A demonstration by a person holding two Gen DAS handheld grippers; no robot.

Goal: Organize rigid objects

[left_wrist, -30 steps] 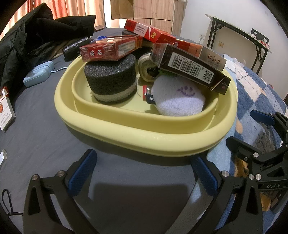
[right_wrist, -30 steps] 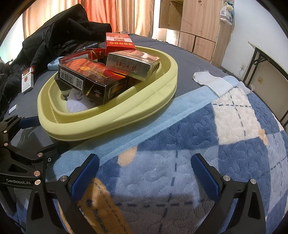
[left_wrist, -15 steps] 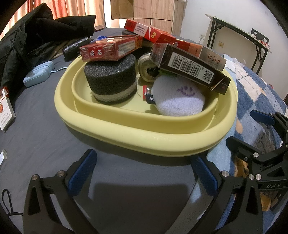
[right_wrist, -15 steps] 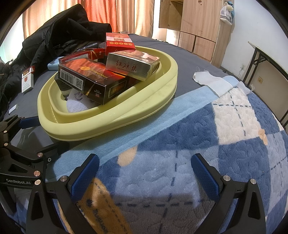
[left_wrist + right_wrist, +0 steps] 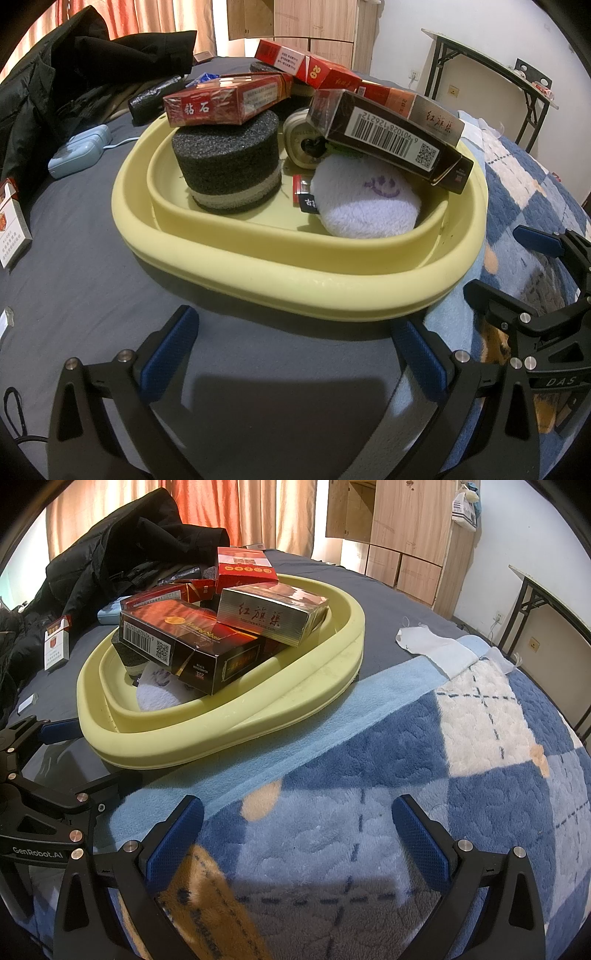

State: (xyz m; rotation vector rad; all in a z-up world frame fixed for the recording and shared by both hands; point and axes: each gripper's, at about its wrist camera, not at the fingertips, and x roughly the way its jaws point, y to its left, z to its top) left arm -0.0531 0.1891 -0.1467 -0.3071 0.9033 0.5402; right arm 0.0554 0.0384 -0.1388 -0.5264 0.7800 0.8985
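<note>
The left gripper and right gripper both hang spread wide and empty near the yellow basin. The basin, piled with cigarette boxes, sits on the bed across the blanket's edge.

Under the dark barcode carton in my yellow basin, the round tin shows only its left half, and the white plush pad loses its top edge. A small red-and-black packet beside that pad is mostly covered; its print is too small to read. Left of the basin, a cigarette pack is cut by the frame edge.
</note>
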